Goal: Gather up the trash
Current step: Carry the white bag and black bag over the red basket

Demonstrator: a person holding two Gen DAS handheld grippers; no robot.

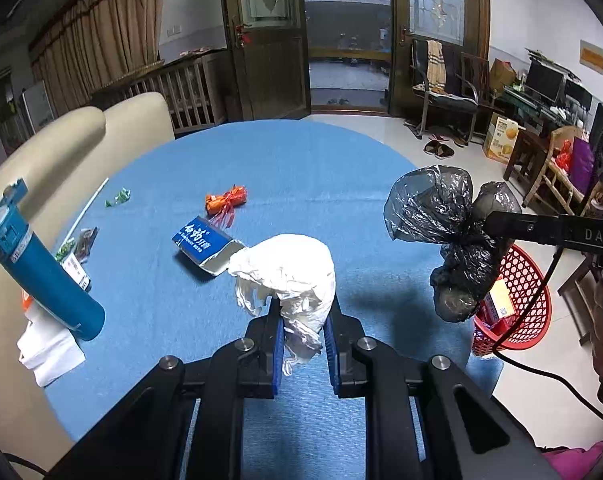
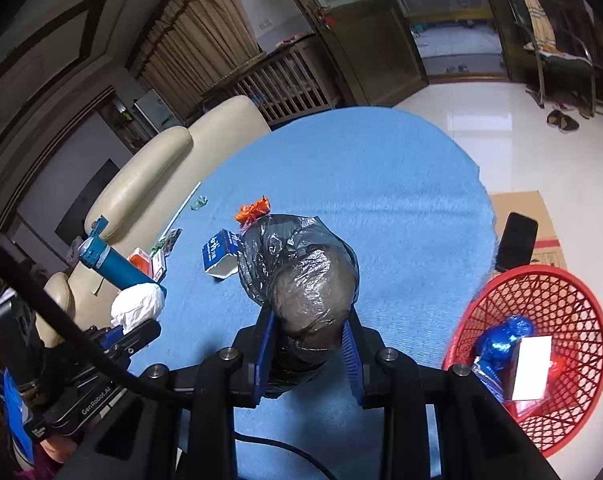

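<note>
My left gripper [image 1: 303, 320] is shut on a crumpled white paper wad [image 1: 289, 268], held above the blue table [image 1: 301, 168]; it also shows at the left of the right wrist view [image 2: 137, 306]. My right gripper [image 2: 309, 344] is shut on a knotted black plastic bag [image 2: 305, 276], seen at the right of the left wrist view [image 1: 449, 232], near the table's right edge. A red mesh basket [image 2: 557, 304] on the floor to the right holds a blue foil wrapper [image 2: 501, 340] and a box. A blue carton [image 1: 205, 246], an orange wrapper [image 1: 225, 202] and a green wrapper [image 1: 119, 197] lie on the table.
A teal bottle [image 1: 41, 264] stands at the table's left with small packets [image 1: 77, 258] and white paper [image 1: 49, 348]. A white straw [image 1: 87, 210] lies near the left edge. Cream chairs [image 1: 61, 140] stand at the left. A cardboard box and black phone [image 2: 515, 240] sit beyond the basket.
</note>
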